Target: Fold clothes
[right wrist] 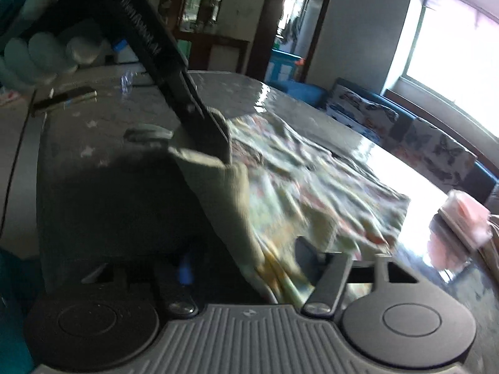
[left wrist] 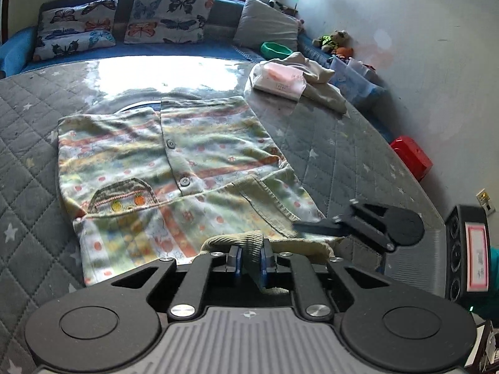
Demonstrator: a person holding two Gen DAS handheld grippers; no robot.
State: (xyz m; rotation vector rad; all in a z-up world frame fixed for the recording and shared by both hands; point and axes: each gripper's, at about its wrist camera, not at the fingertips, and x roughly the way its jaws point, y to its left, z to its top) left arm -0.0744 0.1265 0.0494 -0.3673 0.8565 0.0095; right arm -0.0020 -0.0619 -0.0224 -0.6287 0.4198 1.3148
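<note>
- The pale green cotton cardigan with orange stripes, small printed fruit and grey buttons [left wrist: 174, 162] lies partly folded on the grey quilted, star-printed bed cover [left wrist: 28, 168]. It fills the middle of the left wrist view.
- It looks light, soft and limp. It will drape and sag from any held point and slide easily over the quilting.
- The ribbed cuffs and hems are thicker than the body cloth, so they should give the firmest hold. A pinch in the middle of the fabric would likely bunch it.
- The left tool [left wrist: 251, 263] is nearly closed, its blue pads [left wrist: 238, 265] clamped on the ribbed green edge at the lower centre of the frame.
- The right tool [right wrist: 249, 283] stands part open, with cloth draped across the gap between its fingers at the bottom of its own view. Blur hides whether the pads press on the fabric.
- In the left wrist view the button placket runs from upper centre down toward the lower right, so I judge the long axis lies roughly up and down the frame, tilted a little.
- The end held near the camera is lifted, and the far end lies flat toward the butterfly-print cushions [left wrist: 168, 15].
</note>
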